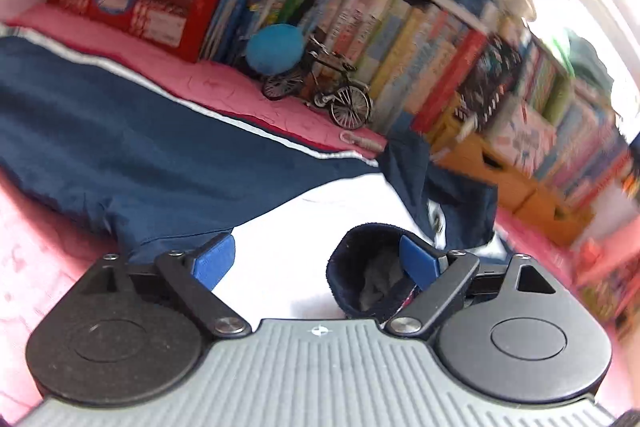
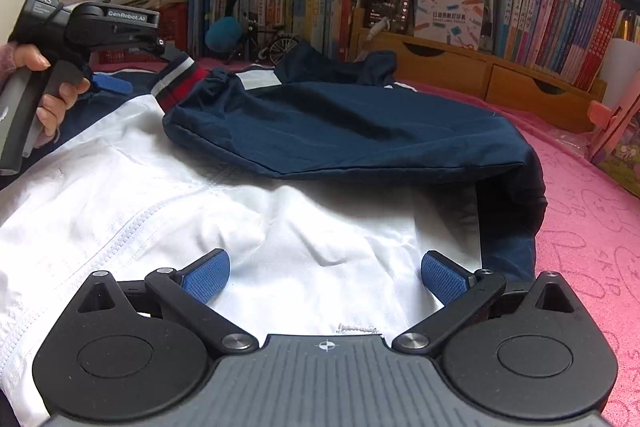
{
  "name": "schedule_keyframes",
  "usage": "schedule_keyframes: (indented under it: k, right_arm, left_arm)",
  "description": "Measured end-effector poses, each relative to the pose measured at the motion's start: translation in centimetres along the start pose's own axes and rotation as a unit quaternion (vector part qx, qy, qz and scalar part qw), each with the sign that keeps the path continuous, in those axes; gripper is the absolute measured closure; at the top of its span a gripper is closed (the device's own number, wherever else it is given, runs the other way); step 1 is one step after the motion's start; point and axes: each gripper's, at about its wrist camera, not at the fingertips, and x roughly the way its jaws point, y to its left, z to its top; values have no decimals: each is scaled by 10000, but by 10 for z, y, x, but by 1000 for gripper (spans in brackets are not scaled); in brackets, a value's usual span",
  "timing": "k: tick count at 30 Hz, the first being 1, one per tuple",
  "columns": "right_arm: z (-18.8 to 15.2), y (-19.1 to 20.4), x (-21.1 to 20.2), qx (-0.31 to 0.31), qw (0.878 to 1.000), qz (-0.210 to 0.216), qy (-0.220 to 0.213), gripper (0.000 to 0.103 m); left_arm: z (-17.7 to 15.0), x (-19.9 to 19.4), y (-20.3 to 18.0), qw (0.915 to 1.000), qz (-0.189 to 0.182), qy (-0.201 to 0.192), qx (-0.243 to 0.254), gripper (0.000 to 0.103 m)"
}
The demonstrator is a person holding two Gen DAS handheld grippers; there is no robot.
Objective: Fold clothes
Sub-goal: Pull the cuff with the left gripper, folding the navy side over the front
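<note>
both my claws, left gripper (image 1: 316, 259) and right gripper (image 2: 325, 277), gape with nothing clamped over the jacket (image 2: 328, 131) spread on the pink bedspread (image 2: 592, 227) (light, limp, slippery, i'd guess), so i'd pinch its ribbed cuff (image 1: 360, 267).

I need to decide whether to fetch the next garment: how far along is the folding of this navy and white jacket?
Done: one navy sleeve lies folded across the white body, striped cuff near the left claw. In hand: nothing; left claw open beside that cuff, right claw open over the white panel. Left: the other sleeve's state is unclear, and the jacket is spread on the pink cover, so body folds remain.
</note>
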Motion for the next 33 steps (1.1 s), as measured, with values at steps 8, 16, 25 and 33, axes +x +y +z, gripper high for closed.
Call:
schedule_keyframes:
  k: [8, 16, 25, 33]
  right_arm:
    - [1, 2, 0, 1, 10000, -57, -13, 0]
    - [1, 5, -1, -27, 9999, -138, -41, 0]
    - [4, 5, -1, -428, 9966, -659, -231, 0]
    - [18, 6, 43, -2363, 9499, -2004, -406, 1]
  left_arm:
    - [-8, -2, 4, 9989, -422, 183, -6, 6]
    - [-25, 13, -41, 9848, 491, -276, 1641, 79]
    - [-5, 20, -34, 9506, 1243, -767, 2738, 67]
    - [-10, 41, -8, 9607, 1361, 37, 2419, 35]
